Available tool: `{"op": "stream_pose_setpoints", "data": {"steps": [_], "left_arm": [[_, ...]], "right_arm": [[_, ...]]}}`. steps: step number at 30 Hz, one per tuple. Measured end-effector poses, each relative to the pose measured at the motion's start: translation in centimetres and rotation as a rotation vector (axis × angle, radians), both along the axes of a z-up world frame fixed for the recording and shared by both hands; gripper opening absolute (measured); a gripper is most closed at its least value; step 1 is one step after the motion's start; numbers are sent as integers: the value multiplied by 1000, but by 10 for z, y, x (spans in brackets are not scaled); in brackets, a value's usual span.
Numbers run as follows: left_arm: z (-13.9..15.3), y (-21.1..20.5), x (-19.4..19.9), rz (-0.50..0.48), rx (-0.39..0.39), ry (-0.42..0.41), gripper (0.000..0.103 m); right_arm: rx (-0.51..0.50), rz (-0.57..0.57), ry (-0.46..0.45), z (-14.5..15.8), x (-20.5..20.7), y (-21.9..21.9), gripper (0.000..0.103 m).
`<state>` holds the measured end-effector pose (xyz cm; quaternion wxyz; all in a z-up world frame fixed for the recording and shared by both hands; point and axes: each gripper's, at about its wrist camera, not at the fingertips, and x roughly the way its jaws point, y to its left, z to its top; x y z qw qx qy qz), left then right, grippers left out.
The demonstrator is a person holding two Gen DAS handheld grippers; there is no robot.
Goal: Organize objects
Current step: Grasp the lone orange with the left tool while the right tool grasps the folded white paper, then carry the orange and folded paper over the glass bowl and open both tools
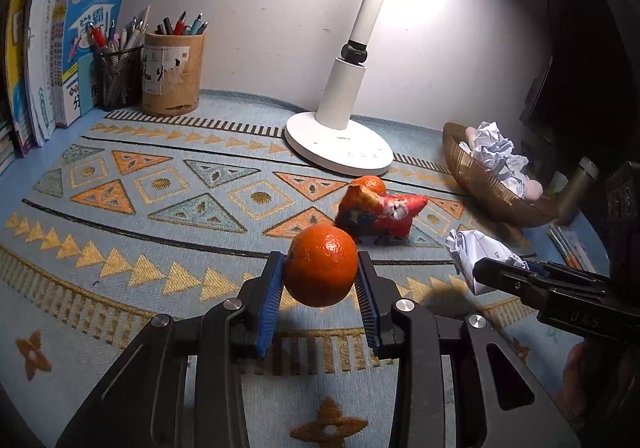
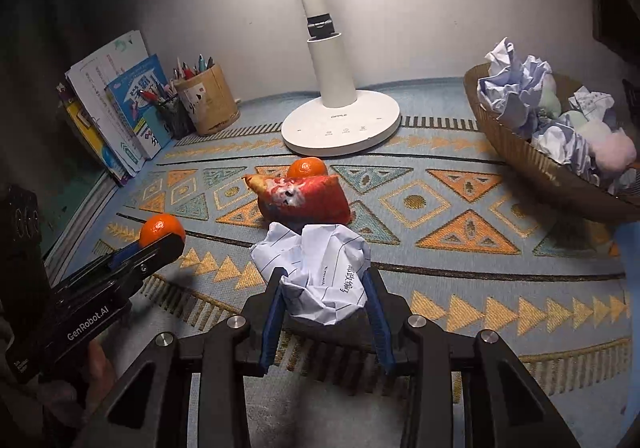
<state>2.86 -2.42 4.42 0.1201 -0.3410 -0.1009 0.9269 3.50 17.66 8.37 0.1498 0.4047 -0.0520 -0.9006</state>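
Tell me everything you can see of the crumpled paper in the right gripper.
The crumpled paper is a white, blue-lined sheet with printed black text, wadded into a loose ball. The right gripper is closed on its lower part, blue pads pressing both sides, and the top bulges out past the fingertips. It is just in front of the red snack bag, above the patterned mat; lift height is unclear.

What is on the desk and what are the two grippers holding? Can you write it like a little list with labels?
left gripper: shut on orange, lifted off the mat
right gripper: shut on crumpled paper
on the mat: red snack bag, second orange behind it
basket: at the right, holds paper balls
lamp: white, at the back middle
back left: pen holders, books
mat: blue with triangle patterns
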Motion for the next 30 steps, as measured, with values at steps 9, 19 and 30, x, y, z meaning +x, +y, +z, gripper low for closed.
{"op": "stream_pose_setpoints", "data": {"steps": [9,19,30], "left_arm": [[-4,56,15,-20,-55,-30,32],[-8,80,14,-20,-96,-50,32],[80,148,-23,-189,-61,108,32]], "right_arm": [[69,-91,30,-6,23,61,37],[65,-92,34,-16,23,79,38],[-159,-188,205,77,42,159,38]]}}
